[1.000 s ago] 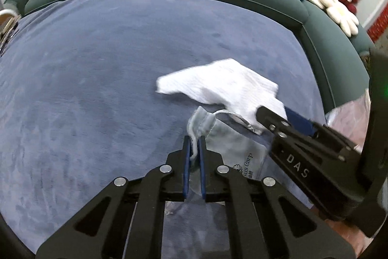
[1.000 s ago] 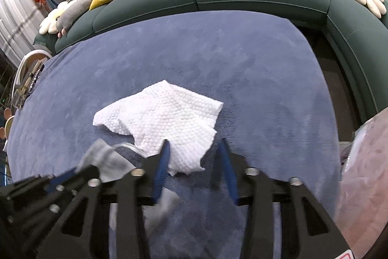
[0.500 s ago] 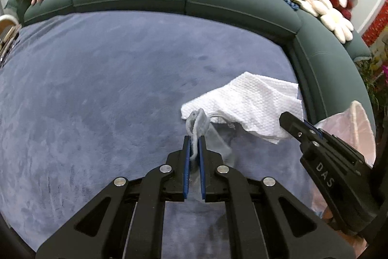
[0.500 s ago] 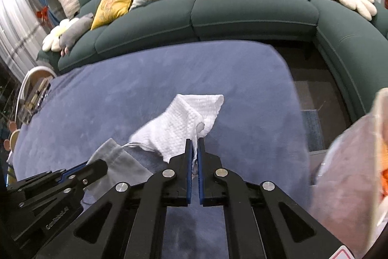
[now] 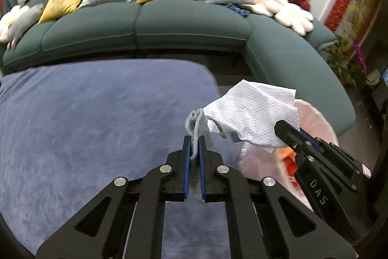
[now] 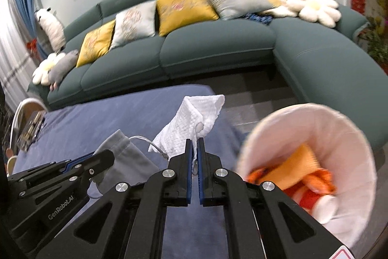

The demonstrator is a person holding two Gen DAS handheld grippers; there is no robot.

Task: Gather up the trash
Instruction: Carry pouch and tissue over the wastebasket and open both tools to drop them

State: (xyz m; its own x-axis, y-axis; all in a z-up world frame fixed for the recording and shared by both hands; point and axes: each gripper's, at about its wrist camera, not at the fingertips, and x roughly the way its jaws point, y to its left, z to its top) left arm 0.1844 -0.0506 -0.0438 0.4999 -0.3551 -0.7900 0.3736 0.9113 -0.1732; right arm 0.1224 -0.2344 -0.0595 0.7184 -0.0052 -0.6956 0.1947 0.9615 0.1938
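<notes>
White, limp paper towel hangs pinched at 1 edge by the right tongs; left tongs clamp a soft grey drawstring pouch near the bin.

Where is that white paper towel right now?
The white paper towel hangs pinched in the right gripper, lifted off the blue rug. The grey pouch is on its left and the pink-lined trash bin on its right.
</notes>
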